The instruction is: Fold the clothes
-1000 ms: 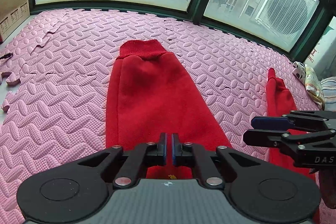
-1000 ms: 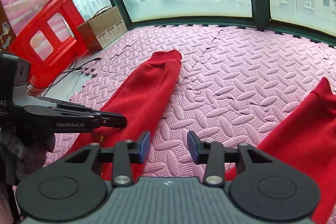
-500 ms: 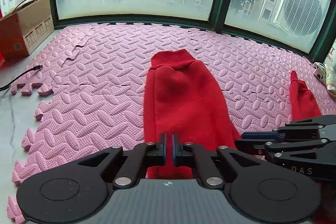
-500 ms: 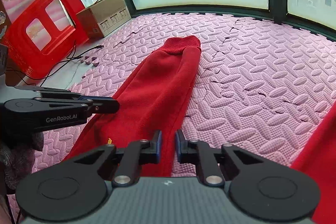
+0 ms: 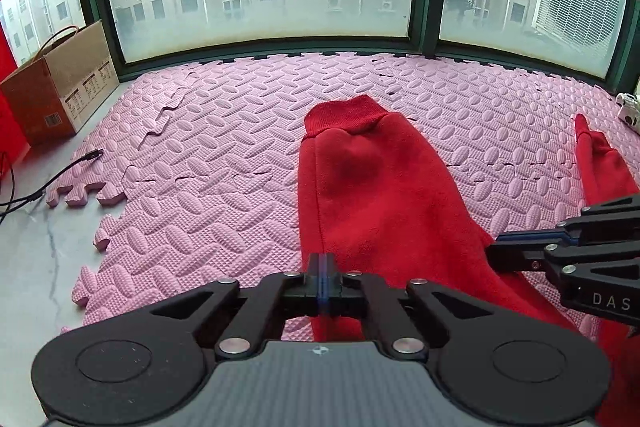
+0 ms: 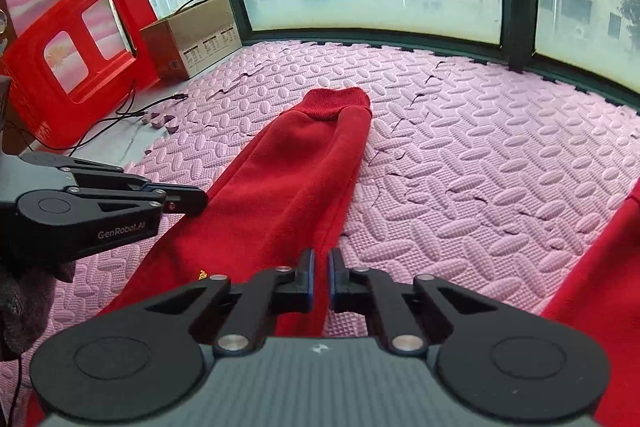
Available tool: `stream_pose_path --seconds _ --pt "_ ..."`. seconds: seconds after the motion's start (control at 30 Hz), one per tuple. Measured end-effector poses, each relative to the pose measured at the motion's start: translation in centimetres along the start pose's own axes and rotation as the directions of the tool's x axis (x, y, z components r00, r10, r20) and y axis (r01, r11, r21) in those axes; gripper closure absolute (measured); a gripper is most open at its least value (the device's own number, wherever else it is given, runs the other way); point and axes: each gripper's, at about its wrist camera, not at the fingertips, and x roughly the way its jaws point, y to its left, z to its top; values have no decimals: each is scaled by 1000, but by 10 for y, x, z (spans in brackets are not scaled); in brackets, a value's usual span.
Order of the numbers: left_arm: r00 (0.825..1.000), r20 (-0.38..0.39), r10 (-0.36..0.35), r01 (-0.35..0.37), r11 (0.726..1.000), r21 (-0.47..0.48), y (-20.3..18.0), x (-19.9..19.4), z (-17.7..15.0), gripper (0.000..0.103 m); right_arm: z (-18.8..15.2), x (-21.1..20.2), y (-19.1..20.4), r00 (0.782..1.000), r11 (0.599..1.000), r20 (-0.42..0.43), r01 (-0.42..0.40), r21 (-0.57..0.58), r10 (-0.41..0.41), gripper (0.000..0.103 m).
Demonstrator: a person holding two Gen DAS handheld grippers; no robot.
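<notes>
A red garment lies on the pink foam mat (image 5: 224, 187). One long part with a ribbed cuff (image 5: 380, 195) stretches away from me; it also shows in the right wrist view (image 6: 296, 187). A second red part (image 5: 600, 163) lies at the right and shows in the right wrist view (image 6: 604, 287). My left gripper (image 5: 324, 267) is shut on the left edge of the long part. My right gripper (image 6: 321, 265) is shut on its right edge, with the cloth pinched between the pads. Each gripper shows from the side in the other's view.
A cardboard box (image 5: 56, 87) stands at the far left by the window. A red plastic stool (image 6: 80, 43) lies tipped beside it. Black cables (image 6: 132, 115) run over the bare marble floor (image 5: 36, 259). A small white item (image 5: 630, 109) sits at the far right.
My right gripper went from open to shut on the garment's right edge. Both grippers have lifted and the view has shifted left, so the red part hangs raised between them.
</notes>
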Motion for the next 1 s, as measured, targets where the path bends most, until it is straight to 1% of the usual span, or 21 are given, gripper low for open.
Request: stream_pose_path --seconds 0.1,0.2,0.27,0.33,0.37,0.4,0.43,0.47,0.5,0.6,0.67,0.77,0.83,0.9,0.93,1.0 --pt "999 3 37 -37 999 -30 15 -1 1 103 -1 -2 1 1000 1000 11 25 -18 -25 97" --pt "1000 20 -20 21 998 -56 20 -7 3 103 -2 -3 1 999 998 22 48 -34 -47 97" --pt "998 32 -61 63 995 -72 23 -11 4 103 -2 -3 2 999 998 19 47 -37 -46 97" --pt "994 46 -96 98 994 -44 14 -16 7 98 -2 -3 2 999 998 16 46 -40 -45 97" --pt "994 50 -102 103 994 -20 7 -16 9 97 -2 -3 2 999 998 15 45 -40 -45 97" --pt "993 54 -107 107 994 6 0 -15 10 90 -2 -3 2 999 998 15 43 -35 -43 97" --pt "992 58 -112 110 993 32 -7 -15 12 85 -2 -3 1 999 999 14 42 -30 -41 97" --pt "992 51 -115 112 992 49 -12 -11 12 77 -2 -2 1 999 999 14 40 -24 -39 97" --pt "992 43 -117 114 991 65 -16 -7 13 75 -1 -2 0 999 999 13 37 -19 -37 97" --pt "992 19 -124 121 986 112 -28 6 14 75 -1 -2 -1 999 999 12 35 -18 -35 97" --pt "996 3 -94 93 986 140 -32 15 13 75 -1 -2 -1 999 999 11 32 -17 -32 97" --pt "996 7 -84 83 987 137 -30 22 11 75 -1 -2 -2 1000 999 11 28 -16 -28 97" --pt "996 9 -85 83 985 149 -31 23 10 77 -2 -2 -2 1000 999 12 28 -19 -28 97" --pt "997 27 -71 65 981 181 -32 23 9 95 -2 -2 -2 999 999 13 30 -18 -30 97" --pt "997 36 -63 54 979 198 -32 22 8 98 -2 -2 -2 999 999 14 32 -18 -32 97" --pt "997 47 -54 45 982 182 -29 20 8 100 -2 -3 -1 999 999 16 38 -18 -37 97"
